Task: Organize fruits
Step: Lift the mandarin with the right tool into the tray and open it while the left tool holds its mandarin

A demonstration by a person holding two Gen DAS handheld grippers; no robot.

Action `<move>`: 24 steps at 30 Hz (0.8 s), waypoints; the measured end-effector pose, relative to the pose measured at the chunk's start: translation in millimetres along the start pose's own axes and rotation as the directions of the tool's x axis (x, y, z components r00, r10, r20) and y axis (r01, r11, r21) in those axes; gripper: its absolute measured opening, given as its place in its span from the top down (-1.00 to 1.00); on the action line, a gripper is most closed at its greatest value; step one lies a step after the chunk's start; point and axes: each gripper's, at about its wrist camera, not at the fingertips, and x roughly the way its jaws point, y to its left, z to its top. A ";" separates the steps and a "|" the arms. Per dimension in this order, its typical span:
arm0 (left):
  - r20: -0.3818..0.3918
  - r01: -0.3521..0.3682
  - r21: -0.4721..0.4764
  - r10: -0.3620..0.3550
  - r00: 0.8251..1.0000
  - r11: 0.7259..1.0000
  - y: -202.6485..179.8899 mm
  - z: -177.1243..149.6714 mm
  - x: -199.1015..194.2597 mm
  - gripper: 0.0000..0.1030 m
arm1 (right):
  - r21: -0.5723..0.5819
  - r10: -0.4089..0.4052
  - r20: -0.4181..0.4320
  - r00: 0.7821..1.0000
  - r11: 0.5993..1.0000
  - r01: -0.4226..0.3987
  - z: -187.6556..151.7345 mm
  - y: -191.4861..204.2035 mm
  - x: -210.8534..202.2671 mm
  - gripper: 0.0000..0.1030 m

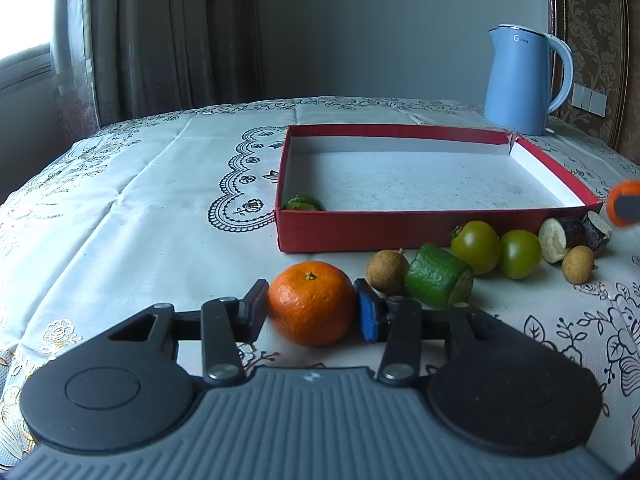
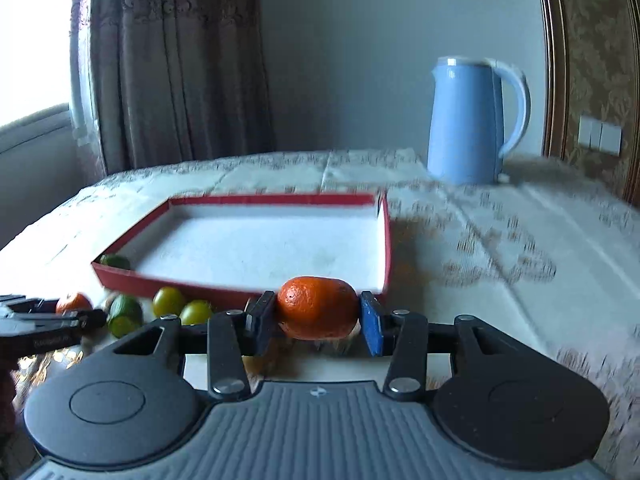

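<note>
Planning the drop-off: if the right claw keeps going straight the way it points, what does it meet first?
Probably the near wall of the shallow red cardboard box, just beyond the orange mandarin the right claw grips; depth is uncertain.

Daylight from the left, left wrist view sharp, right wrist view motion-blurred.

Window (image 1: 24, 12) at upper left is blown out to white in both views, and the curtain (image 1: 160, 32) beside it stays dim. Wall is grey and flat-lit. Soft shadows fall right of the fruit and under the red tray (image 1: 400, 232). Fisheye bends the table edge and darkens the corners. In the right wrist view the tablecloth (image 2: 500, 248) pattern smears and the kettle (image 2: 468, 120) ghosts at its edges.
</note>
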 end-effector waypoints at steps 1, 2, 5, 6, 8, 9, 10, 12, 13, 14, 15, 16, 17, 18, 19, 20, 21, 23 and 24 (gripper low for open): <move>0.000 0.000 0.000 0.000 1.000 1.000 0.0 0.1 0.0 0.16 | -0.011 -0.009 0.012 1.000 1.000 0.010 4.7 -0.3 2.3 0.15; -0.001 0.000 0.000 0.000 1.000 1.000 0.1 0.0 0.0 0.16 | -0.022 -0.019 0.022 1.000 1.000 0.020 9.1 -0.5 5.5 0.15; -0.001 0.000 0.000 0.000 1.000 1.000 0.1 0.0 0.0 0.16 | -0.045 -0.042 0.036 0.998 0.998 0.043 20.0 -2.5 20.1 0.15; -0.001 0.000 0.001 0.000 1.000 1.000 -0.1 0.1 0.0 0.16 | -0.051 -0.051 0.035 0.998 0.997 0.052 22.7 -3.2 26.2 0.15; -0.001 0.000 0.000 0.000 1.000 1.000 0.1 0.1 0.0 0.16 | -0.063 -0.061 0.029 0.998 0.996 0.063 27.0 -3.3 38.0 0.15; -0.001 0.000 0.000 0.000 1.000 1.000 0.2 0.1 0.0 0.16 | -0.071 -0.062 0.027 0.998 0.995 0.064 29.4 -3.2 43.7 0.15; -0.001 0.000 0.000 0.000 1.000 1.000 0.1 0.1 0.0 0.16 | -0.080 -0.061 0.023 0.998 0.995 0.063 31.6 -3.1 49.7 0.15; -0.001 0.000 0.000 0.000 1.000 1.000 0.2 0.1 0.0 0.16 | -0.085 -0.065 0.021 0.998 0.994 0.066 35.6 -3.2 61.0 0.15; -0.001 0.000 0.000 0.000 1.000 1.000 0.0 0.1 0.0 0.16 | -0.089 -0.066 0.018 0.998 0.994 0.067 37.6 -3.4 67.2 0.15; -0.001 0.001 -0.001 -0.001 1.000 1.000 0.1 0.1 0.0 0.16 | -0.092 -0.068 0.013 0.998 0.993 0.069 39.6 -3.7 72.9 0.15; -0.001 0.001 -0.001 -0.001 1.000 1.000 0.2 0.0 0.0 0.16 | -0.092 -0.068 0.005 0.998 0.993 0.068 41.5 -4.8 79.5 0.15; -0.001 0.000 0.000 0.000 1.000 1.000 0.2 0.0 0.0 0.16 | -0.089 -0.068 -0.004 0.998 0.994 0.067 43.4 -5.8 85.8 0.15; -0.001 0.000 0.000 0.000 1.000 1.000 0.4 0.0 0.0 0.16 | -0.083 -0.064 -0.017 0.998 0.995 0.062 45.1 -7.3 92.8 0.15; -0.001 0.000 0.000 0.000 1.000 1.000 0.4 0.0 0.0 0.16 | -0.079 -0.058 -0.028 0.998 0.995 0.055 46.4 -8.5 98.9 0.15; -0.001 0.000 0.000 0.000 1.000 1.000 0.4 -0.1 0.1 0.16 | -0.081 -0.058 -0.033 0.998 0.995 0.055 46.7 -8.7 104.1 0.15; -0.001 0.000 0.001 0.000 1.000 1.000 0.3 -0.1 0.1 0.16 | -0.086 -0.066 -0.039 0.997 0.994 0.062 46.8 -8.4 109.7 0.15; -0.002 0.000 0.001 0.000 1.000 1.000 0.2 -0.1 0.1 0.16 | -0.091 -0.074 -0.046 0.996 0.993 0.069 46.3 -8.2 115.2 0.15; -0.001 0.000 0.000 0.000 1.000 1.000 0.4 0.0 0.1 0.16 | -0.088 -0.079 -0.062 0.995 0.993 0.073 44.3 -8.9 123.9 0.15; -0.001 0.000 0.000 0.000 1.000 1.000 0.3 -0.1 0.1 0.16 | -0.089 -0.081 -0.072 0.994 0.993 0.074 43.0 -9.1 128.0 0.15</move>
